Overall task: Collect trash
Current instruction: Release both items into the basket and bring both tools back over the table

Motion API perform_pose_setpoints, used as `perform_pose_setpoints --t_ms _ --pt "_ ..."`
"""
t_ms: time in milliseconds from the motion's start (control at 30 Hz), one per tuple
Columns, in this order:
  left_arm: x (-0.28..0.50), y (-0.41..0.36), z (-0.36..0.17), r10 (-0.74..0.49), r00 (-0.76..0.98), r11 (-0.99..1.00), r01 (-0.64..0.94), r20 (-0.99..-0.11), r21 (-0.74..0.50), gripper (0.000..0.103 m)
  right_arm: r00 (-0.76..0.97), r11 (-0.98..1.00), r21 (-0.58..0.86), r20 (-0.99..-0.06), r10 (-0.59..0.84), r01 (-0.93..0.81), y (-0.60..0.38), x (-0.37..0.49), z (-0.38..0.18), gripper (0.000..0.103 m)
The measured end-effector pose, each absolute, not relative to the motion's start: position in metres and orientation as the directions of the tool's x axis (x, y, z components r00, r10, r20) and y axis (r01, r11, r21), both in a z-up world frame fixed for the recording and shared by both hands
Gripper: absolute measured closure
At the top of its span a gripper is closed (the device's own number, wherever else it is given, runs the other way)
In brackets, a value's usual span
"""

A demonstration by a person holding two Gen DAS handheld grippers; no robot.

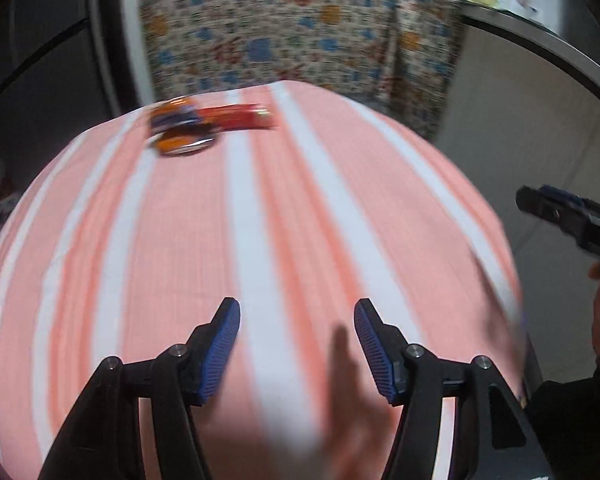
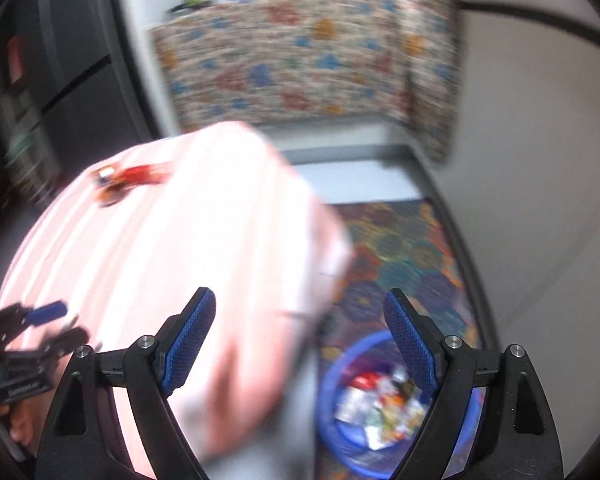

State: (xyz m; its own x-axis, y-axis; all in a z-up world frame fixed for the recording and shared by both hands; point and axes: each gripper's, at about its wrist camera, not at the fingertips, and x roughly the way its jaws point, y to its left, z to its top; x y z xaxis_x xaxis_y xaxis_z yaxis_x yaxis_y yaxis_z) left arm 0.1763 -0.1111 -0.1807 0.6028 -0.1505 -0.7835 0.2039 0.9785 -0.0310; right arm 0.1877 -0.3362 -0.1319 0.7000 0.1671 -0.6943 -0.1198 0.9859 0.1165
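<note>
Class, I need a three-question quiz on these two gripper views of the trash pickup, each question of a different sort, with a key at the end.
1. True or false: the left gripper is shut on a wrapper.
2. Multiple choice: the blue bin with trash in it stands A) on the striped tablecloth, B) on the floor beside the table, C) on the far counter.
3. Fill in: the wrappers not yet collected lie near the ____ edge of the striped tablecloth, away from both grippers.

Key: 1 false, its jaws are open and hold nothing, like those of the right gripper. 2 B. 3 far.
</note>
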Motion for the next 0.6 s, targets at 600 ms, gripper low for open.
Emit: perform_pose_setpoints --t_ms 600 --pt "0.338 -0.044 -0.2 -0.085 0.59 0.987 0.161 -0.803 0.014 0.012 0.554 0.906 0.013 -0.787 0.27 -0.423 -0.181 0.212 -0.188 0.015"
